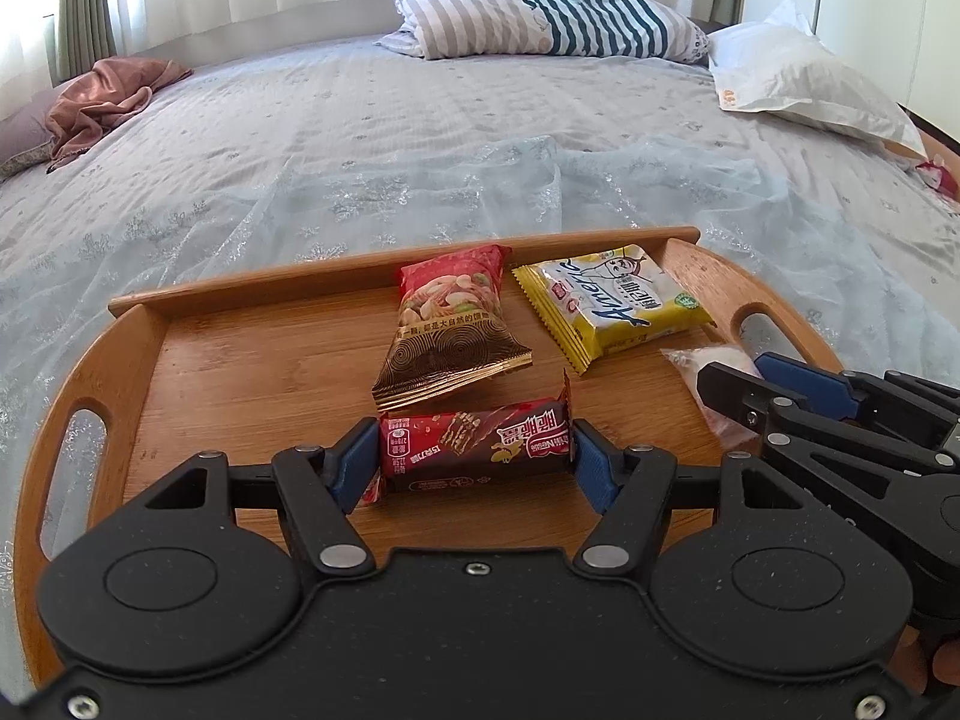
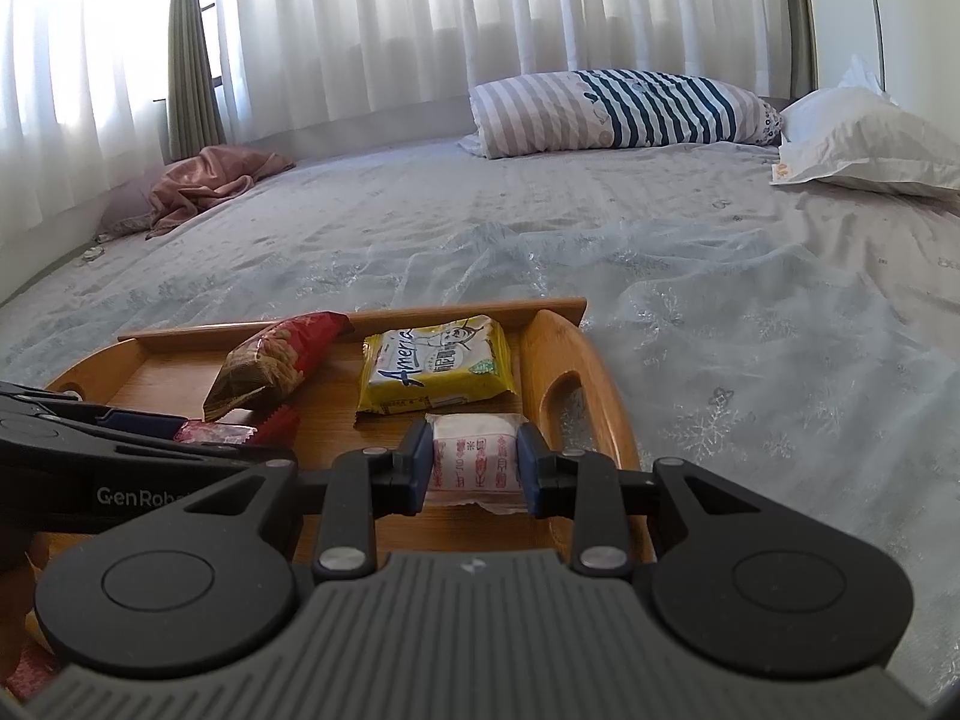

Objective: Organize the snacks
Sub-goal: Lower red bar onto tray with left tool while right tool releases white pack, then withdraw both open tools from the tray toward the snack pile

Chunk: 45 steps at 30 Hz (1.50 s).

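Note:
A wooden tray (image 1: 252, 360) lies on the bed and holds several snacks. My left gripper (image 1: 474, 459) is shut on a dark red chocolate wafer bar (image 1: 474, 447) at the tray's front middle. My right gripper (image 2: 474, 459) is shut on a white wrapped cake with red print (image 2: 477, 456) at the tray's right side, near the handle; in the left wrist view it shows as a white packet (image 1: 726, 363). A red and gold nut bag (image 1: 450, 324) and a yellow biscuit pack (image 1: 618, 300) lie at the back of the tray.
The tray (image 2: 576, 354) rests on a pale sheer cloth on a grey bedspread (image 1: 360, 138). A striped pillow (image 1: 552, 18) and a white pillow (image 1: 804, 84) lie at the far side, and a pink cloth (image 1: 102, 96) at the far left. Curtains (image 2: 420, 18) hang behind.

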Available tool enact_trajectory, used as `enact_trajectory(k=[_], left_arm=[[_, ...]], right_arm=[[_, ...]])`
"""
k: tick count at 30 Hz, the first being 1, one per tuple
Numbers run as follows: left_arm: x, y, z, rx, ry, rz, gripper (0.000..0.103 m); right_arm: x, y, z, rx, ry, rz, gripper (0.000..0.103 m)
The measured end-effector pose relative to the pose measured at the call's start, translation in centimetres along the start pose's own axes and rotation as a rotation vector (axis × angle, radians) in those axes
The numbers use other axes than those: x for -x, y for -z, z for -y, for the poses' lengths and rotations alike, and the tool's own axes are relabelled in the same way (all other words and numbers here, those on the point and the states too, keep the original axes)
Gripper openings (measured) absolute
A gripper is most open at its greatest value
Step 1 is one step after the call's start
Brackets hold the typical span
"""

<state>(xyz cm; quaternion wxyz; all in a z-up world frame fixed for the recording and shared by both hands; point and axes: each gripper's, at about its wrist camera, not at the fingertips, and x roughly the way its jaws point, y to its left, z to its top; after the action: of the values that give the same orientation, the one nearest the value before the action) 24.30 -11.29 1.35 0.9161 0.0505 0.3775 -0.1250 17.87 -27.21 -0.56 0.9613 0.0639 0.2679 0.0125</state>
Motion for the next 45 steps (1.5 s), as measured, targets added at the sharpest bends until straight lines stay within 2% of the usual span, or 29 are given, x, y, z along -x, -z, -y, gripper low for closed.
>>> enact_trajectory(k=[11, 17, 20, 24, 36, 45], left_arm=[[0.0, 0.0, 0.3, -0.017, -0.007, 0.001, 0.066], [0.0, -0.1, 0.2, -0.006, -0.022, -0.009, 0.073], [0.4, -0.1, 0.1, -0.006, -0.025, -0.004, 0.078], [1.1, -0.2, -0.2, 0.0, -0.03, 0.002, 0.085], [4.9, 0.9, -0.4, 0.013, -0.003, 0.029, 0.09], [7.8, 2.5, -0.8, 0.019, -0.018, 0.054, 0.093]], right_arm=[[-0.2, 0.0, 0.1, -0.002, 0.002, -0.001, 0.039], [-0.2, 0.0, 0.0, 0.014, 0.002, -0.003, 0.04], [0.0, -0.1, -0.2, 0.02, 0.008, 0.004, 0.044], [0.6, -0.3, -0.1, 0.021, 0.016, 0.017, 0.058], [3.5, -0.5, -0.4, 0.041, 0.009, 0.055, 0.065], [5.4, 0.0, -1.2, 0.072, -0.001, 0.072, 0.07]])
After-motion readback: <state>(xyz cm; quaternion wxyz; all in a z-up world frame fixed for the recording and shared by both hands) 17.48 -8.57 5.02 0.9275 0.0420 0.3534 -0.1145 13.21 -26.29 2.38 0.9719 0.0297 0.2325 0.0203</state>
